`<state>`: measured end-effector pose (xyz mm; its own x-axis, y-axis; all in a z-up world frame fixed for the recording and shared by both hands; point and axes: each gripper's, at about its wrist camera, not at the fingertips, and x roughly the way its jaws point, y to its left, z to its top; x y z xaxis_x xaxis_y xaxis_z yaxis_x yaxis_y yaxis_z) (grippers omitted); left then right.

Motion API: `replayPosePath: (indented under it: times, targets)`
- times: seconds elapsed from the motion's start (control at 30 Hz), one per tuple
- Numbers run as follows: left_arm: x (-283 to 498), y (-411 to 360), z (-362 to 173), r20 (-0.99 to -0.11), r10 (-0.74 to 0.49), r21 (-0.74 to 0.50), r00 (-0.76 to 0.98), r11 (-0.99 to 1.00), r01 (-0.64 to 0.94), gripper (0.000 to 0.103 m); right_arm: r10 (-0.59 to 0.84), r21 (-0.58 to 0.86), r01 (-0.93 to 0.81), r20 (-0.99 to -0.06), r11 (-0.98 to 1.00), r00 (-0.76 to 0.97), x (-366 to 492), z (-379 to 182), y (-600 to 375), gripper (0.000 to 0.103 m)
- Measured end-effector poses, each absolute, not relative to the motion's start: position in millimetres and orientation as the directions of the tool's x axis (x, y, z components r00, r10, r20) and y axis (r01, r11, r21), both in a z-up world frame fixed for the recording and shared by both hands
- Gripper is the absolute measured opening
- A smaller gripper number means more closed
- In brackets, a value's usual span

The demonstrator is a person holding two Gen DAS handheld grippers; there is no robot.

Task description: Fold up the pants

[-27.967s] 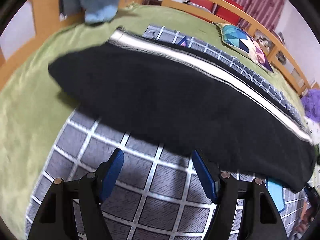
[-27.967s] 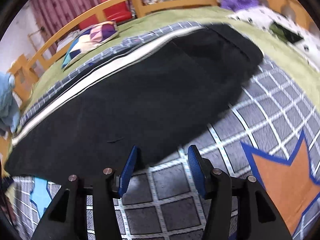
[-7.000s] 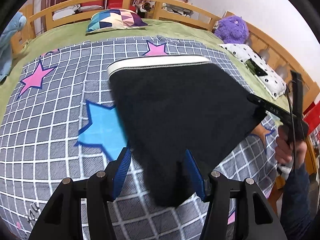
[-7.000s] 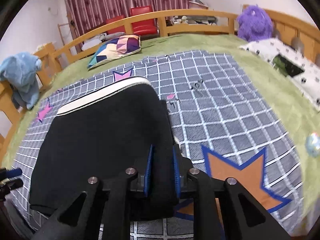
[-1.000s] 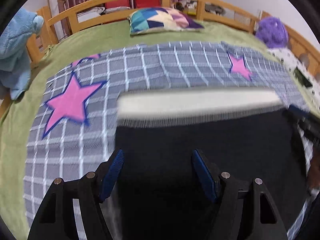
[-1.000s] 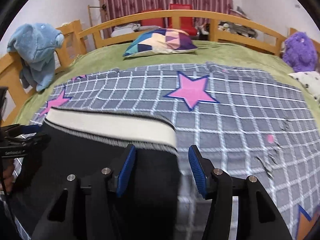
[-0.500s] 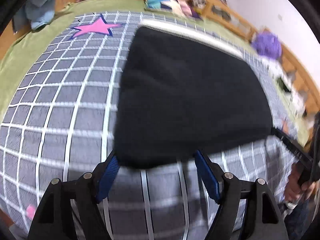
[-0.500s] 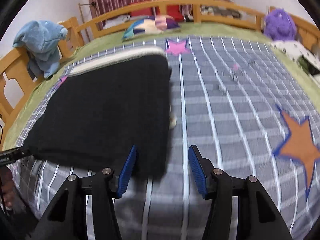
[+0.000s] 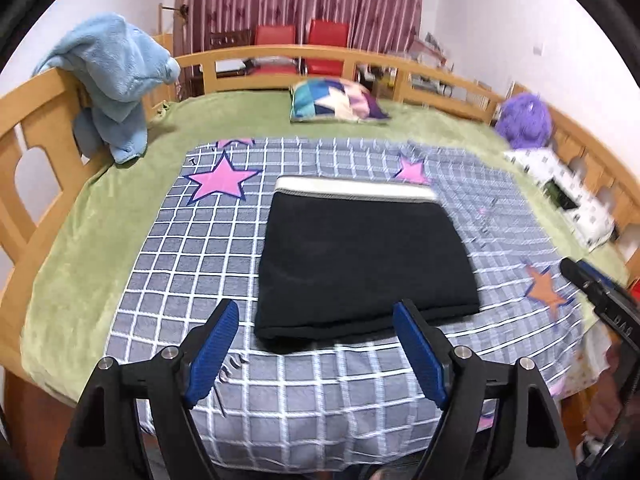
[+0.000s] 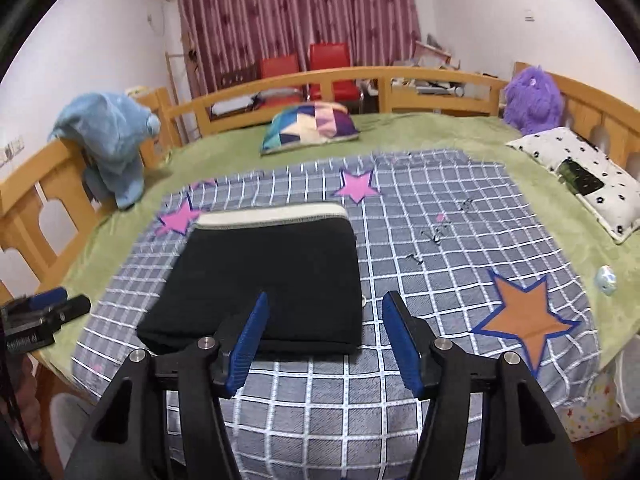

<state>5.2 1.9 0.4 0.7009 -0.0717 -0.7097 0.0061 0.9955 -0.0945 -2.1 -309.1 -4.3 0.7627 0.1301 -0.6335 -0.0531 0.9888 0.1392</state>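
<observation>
Both grippers, left gripper (image 9: 316, 344) and right gripper (image 10: 324, 334), wide apart, empty; folded pants (image 9: 360, 256) far edge blurred.

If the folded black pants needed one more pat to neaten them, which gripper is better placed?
Marginally the right gripper: its open fingers overlap the near right corner of the pants. The left gripper, also open, frames the near edge.
</observation>
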Motion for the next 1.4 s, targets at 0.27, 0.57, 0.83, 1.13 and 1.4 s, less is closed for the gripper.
replayPosePath:
  times: [0.27, 0.57, 0.83, 1.13, 1.4]
  targets:
    - [-34, -20, 20, -0.679, -0.038, -0.048, 0.734, 0.999, 0.007, 0.095, 0.041, 0.025, -0.033, -0.586, 0.999, 0.81, -52, 24, -296, 0.097]
    - [-54, -31, 32, -0.671, 0.006, 0.005, 0.741, 1.0, -0.004, 0.096, 0.038, 0.036, -0.02, -0.603, 0.999, 0.797, -75, 30, -295, 0.098]
    - [-61, -32, 37, -0.66, 0.004, 0.003, 0.751, 1.0, -0.003, 0.096, 0.016, 0.017, -0.008, -0.591, 1.0, 0.807, -82, 36, -293, 0.098]
    - [-63, -29, 37, -0.662, 0.001, -0.003, 0.75, 1.0, -0.004, 0.096, 0.007, 0.022, 0.008, -0.589, 1.0, 0.808, -84, 36, -297, 0.098]
    - [-64, -30, 36, -0.663, -0.002, -0.004, 0.749, 1.0, -0.001, 0.096, 0.003, 0.021, 0.011, -0.586, 1.0, 0.81, -86, 36, -297, 0.098]
